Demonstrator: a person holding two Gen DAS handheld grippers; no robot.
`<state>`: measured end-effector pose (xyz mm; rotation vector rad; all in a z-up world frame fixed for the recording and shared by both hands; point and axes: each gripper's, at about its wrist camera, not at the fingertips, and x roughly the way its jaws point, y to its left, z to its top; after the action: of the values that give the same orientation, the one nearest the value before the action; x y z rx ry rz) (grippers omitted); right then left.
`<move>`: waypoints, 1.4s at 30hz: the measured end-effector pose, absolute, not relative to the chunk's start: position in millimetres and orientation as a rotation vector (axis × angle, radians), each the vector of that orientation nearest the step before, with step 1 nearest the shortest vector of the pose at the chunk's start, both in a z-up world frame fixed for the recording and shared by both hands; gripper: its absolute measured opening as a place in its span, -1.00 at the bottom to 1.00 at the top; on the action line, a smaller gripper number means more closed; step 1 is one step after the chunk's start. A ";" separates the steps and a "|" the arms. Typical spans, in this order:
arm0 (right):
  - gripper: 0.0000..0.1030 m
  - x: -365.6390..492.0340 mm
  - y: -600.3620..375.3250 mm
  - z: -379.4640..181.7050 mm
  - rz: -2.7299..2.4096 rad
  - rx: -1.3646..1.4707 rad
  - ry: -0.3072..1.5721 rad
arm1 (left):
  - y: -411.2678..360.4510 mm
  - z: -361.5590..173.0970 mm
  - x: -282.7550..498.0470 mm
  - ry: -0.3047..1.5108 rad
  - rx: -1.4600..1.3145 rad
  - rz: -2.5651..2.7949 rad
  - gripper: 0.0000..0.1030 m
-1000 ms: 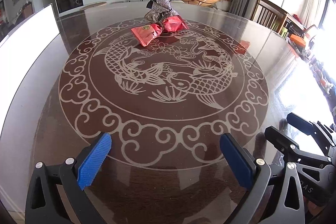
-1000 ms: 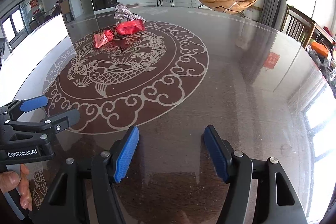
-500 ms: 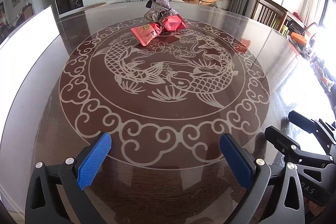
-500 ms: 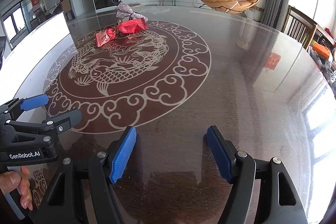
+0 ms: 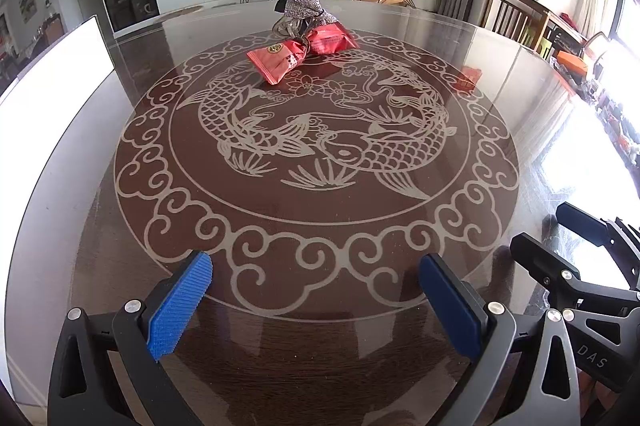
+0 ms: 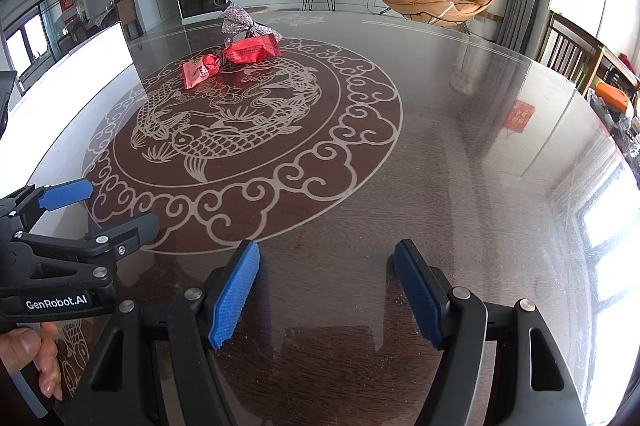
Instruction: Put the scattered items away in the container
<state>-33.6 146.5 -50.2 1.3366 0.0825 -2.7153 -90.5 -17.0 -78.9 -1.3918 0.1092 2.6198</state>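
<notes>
The round glass-topped table [image 5: 520, 74] with its etched koi medallion [image 5: 316, 146] fills both views, and a white container [image 6: 80, 66] stands along its edge at about ten o'clock from the right gripper. The scattered items sit together in one small cluster at the far rim of the medallion, well apart from both tools. From the left gripper [image 5: 316, 296] the cluster lies almost dead ahead at twelve o'clock; from the right gripper [image 6: 326, 292] it lies off at about eleven o'clock. By that line, the left hand looks the straighter reach, though the distance seems much the same.

Largest in the cluster is the silver glitter bow [image 5: 302, 6], farthest back. Touching it in front is a red snack packet [image 5: 332, 40], its long axis running roughly three to nine o'clock in the left view. Nearest is a second red packet [image 5: 276, 60], twisted at one end, its long axis slanting from about seven to one o'clock, its twisted end meeting the first.

Both grippers stand wide, blue pads apart, nothing between them. A hand [image 6: 28, 350] grips the left gripper's handle.
</notes>
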 end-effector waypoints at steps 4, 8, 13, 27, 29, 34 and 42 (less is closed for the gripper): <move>0.38 -33.6 146.0 -50.2 -2.715 1.337 0.082 | -16.4 -79.0 -90.1 0.116 -1.394 2.621 1.00; 0.41 -35.3 144.9 -50.0 -2.712 1.336 0.086 | -17.2 -79.2 -90.1 0.104 -1.389 2.620 1.00; 0.41 -91.6 137.9 -49.6 -2.675 1.386 0.100 | -20.3 -78.4 -89.2 0.068 -1.375 2.617 1.00; 0.39 -303.5 91.1 -45.2 -2.574 1.370 0.177 | -28.8 -76.1 -88.4 -0.009 -1.344 2.606 1.00; 0.38 -289.7 67.5 -41.6 -2.366 1.274 0.173 | -28.3 -76.4 -88.8 -0.005 -1.346 2.606 1.00; 0.37 -209.2 53.3 -17.2 -2.151 1.095 0.192 | -29.4 -75.5 -87.4 -0.018 -1.340 2.602 1.00; 0.37 -85.6 126.3 -13.6 -2.362 1.144 -0.006 | -43.0 -73.6 -80.1 -0.128 -1.302 2.579 1.00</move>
<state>-85.6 126.3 -13.6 1.1438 -0.0065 -2.3619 -80.1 -43.0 -73.6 -1.3016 -0.1284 2.5793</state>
